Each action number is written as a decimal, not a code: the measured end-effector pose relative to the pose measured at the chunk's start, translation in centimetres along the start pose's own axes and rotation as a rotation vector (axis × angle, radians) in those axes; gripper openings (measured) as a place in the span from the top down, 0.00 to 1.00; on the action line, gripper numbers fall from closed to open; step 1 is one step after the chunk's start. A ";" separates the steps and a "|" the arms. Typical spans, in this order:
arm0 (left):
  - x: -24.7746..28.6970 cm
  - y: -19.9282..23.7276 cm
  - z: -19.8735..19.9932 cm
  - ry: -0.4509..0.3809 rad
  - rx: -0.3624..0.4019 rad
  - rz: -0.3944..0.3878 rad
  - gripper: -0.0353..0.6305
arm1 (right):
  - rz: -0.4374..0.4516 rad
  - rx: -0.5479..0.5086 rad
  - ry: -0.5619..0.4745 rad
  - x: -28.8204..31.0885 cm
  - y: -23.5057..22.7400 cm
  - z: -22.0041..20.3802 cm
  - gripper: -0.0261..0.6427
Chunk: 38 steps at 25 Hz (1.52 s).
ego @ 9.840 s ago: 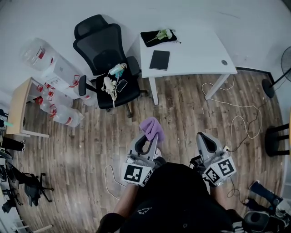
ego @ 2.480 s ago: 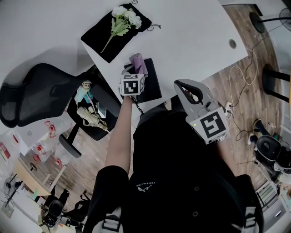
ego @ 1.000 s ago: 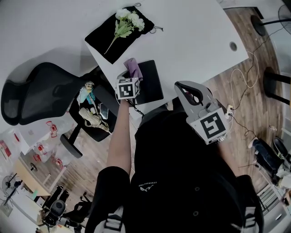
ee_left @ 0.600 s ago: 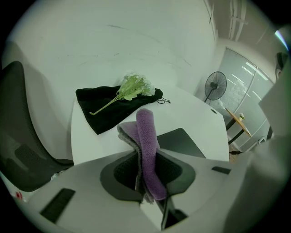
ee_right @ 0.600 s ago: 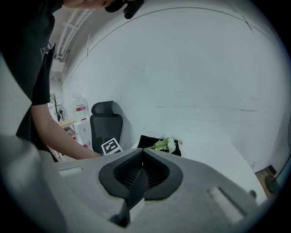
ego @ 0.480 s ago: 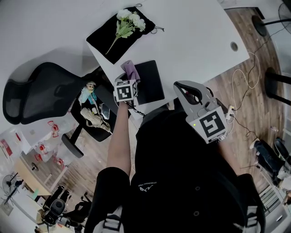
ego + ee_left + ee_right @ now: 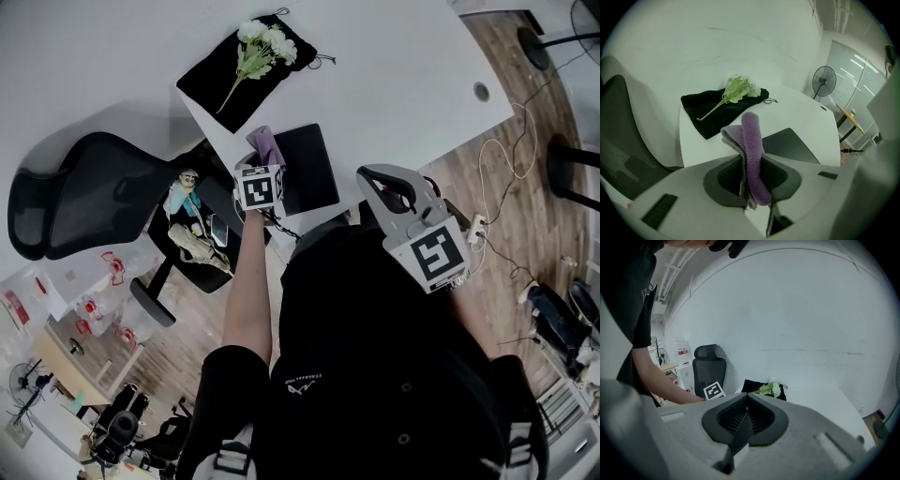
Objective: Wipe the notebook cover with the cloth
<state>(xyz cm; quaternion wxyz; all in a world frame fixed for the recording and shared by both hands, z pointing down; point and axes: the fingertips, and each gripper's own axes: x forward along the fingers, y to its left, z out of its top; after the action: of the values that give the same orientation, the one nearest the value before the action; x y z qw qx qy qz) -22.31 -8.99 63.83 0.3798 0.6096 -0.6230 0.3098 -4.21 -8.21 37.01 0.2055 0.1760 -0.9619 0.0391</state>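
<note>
Counts: 1 notebook [image 7: 312,169], 1 cloth [image 7: 267,144], 2 grippers, 1 counter [image 7: 403,66], 1 black mat [image 7: 211,84], 1 flower bunch [image 7: 260,39], 1 office chair [image 7: 80,202].
Notebook: black, closed, flat on counter nr its lower edge, centre of head view, just right of L gripper's cube.
Cloth: purple, folded; sticks up past the fingers at notebook's left edge. Contact w/ cover: can't tell.
L gripper [image 7: 266,157]: fingers pinching the cloth. Forearm bare, stretched fwd from lower centre of frame up to counter edge.
R gripper [image 7: 373,178]: fingers pressed together, nothing between them. Held close to torso, right of centre, tips toward upper left.
Mat + flowers: upper left of counter, flowers lying on mat, well apart from notebook.
Chair: left of frame, beside counter; 2 dolls [image 7: 187,225] on its seat.
</note>
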 end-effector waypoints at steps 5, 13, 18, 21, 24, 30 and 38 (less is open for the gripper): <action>-0.8 -0.4 0.2 -0.002 0.017 -0.006 0.82 | -0.005 0.007 -0.007 0.0 -0.1 -0.1 0.95; -3.1 -3.4 1.1 -0.052 0.009 -0.112 0.82 | -0.007 0.008 -0.010 0.0 -0.3 -0.1 0.95; -3.3 -6.6 0.8 -0.045 0.052 -0.183 0.82 | -0.013 0.018 -0.012 0.0 -0.3 -0.1 0.95; -2.9 -8.9 0.7 -0.027 0.082 -0.238 0.82 | -0.020 0.023 -0.007 -0.1 -0.5 -0.2 0.95; -2.2 -10.9 0.4 0.001 0.112 -0.278 0.82 | -0.023 0.024 -0.007 -0.1 -0.5 -0.4 0.95; -1.2 -12.8 -0.4 0.040 0.118 -0.326 0.82 | -0.025 0.025 0.001 -0.2 -0.3 -0.6 0.95; 0.1 -13.4 -1.3 0.073 0.081 -0.340 0.82 | -0.029 0.026 0.014 -0.3 -0.3 -0.9 0.95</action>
<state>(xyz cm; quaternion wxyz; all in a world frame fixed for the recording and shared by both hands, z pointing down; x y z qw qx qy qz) -8.83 -8.81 63.54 0.4245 0.7093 -0.4836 0.2877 -3.49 -8.23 37.73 0.2107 0.1923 -0.9572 0.0498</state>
